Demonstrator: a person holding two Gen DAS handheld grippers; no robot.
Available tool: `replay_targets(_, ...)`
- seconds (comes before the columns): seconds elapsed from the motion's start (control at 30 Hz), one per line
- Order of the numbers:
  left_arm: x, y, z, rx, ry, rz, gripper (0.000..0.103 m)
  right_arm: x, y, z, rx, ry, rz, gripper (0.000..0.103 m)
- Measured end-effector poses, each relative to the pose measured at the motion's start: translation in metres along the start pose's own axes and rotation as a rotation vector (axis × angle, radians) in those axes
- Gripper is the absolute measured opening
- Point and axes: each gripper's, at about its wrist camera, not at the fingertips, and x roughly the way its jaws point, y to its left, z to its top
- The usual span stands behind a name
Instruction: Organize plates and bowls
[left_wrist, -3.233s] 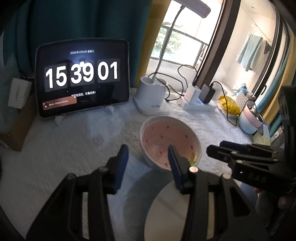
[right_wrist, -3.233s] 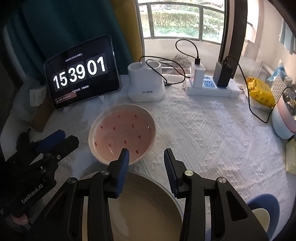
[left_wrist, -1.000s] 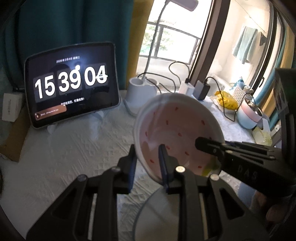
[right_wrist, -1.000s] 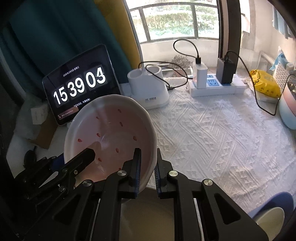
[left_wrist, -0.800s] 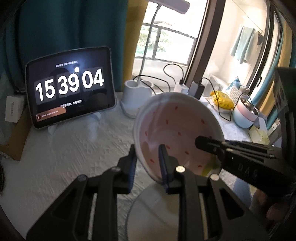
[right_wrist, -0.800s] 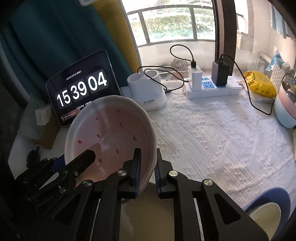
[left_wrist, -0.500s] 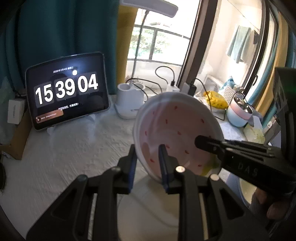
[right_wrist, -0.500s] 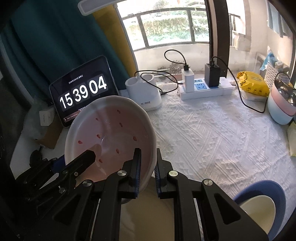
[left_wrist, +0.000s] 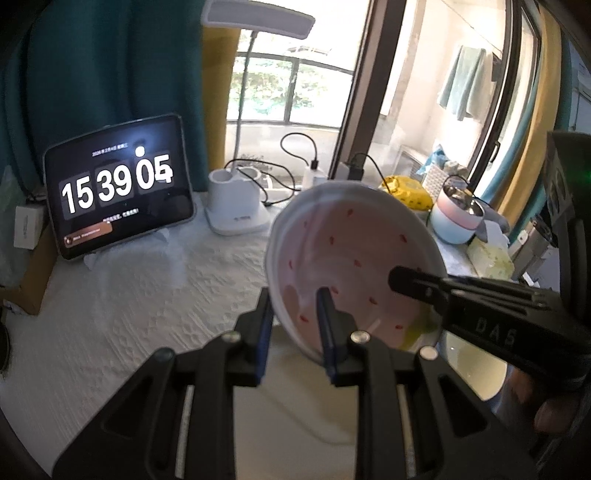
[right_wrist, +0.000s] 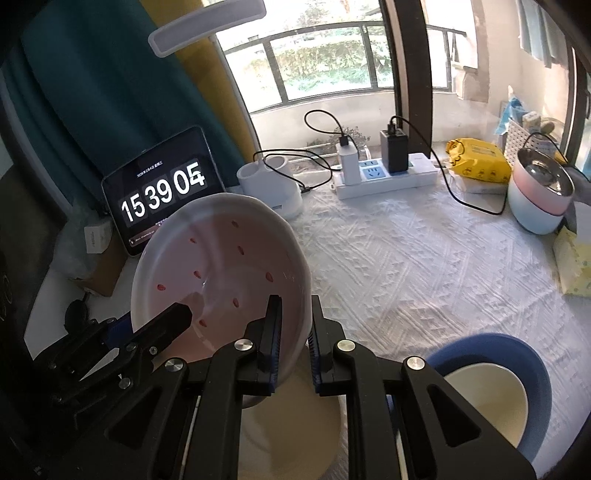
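Note:
A pink bowl with red flecks and a white rim (left_wrist: 351, 258) (right_wrist: 221, 258) is held in the air above the table by both grippers. My left gripper (left_wrist: 295, 325) is shut on its left rim; it also shows in the right wrist view (right_wrist: 162, 325). My right gripper (right_wrist: 293, 332) is shut on its right rim; it also shows in the left wrist view (left_wrist: 410, 275). A cream plate (right_wrist: 288, 435) (left_wrist: 288, 424) lies on the table under the bowl. A blue bowl with a cream inside (right_wrist: 491, 391) sits at the lower right.
A tablet clock (left_wrist: 118, 184), a white lamp base (left_wrist: 236, 206), a power strip with chargers (right_wrist: 384, 173), a yellow packet (right_wrist: 476, 155) and a pink-and-blue steel bowl (right_wrist: 539, 192) stand along the back and right of the white tablecloth (right_wrist: 424, 258).
Both grippers have closed on the pink bowl's rim and lifted it off the table. Over the last second it has risen higher, and the table has dropped away below.

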Motion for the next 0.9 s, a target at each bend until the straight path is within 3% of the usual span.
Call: replay_targets(0.9,-0.004,-0.086,-0.017,0.071,0.020,-0.048,0.024,-0.054,-0.072,-0.027,0.068,-0.032,-0.019,0.015)
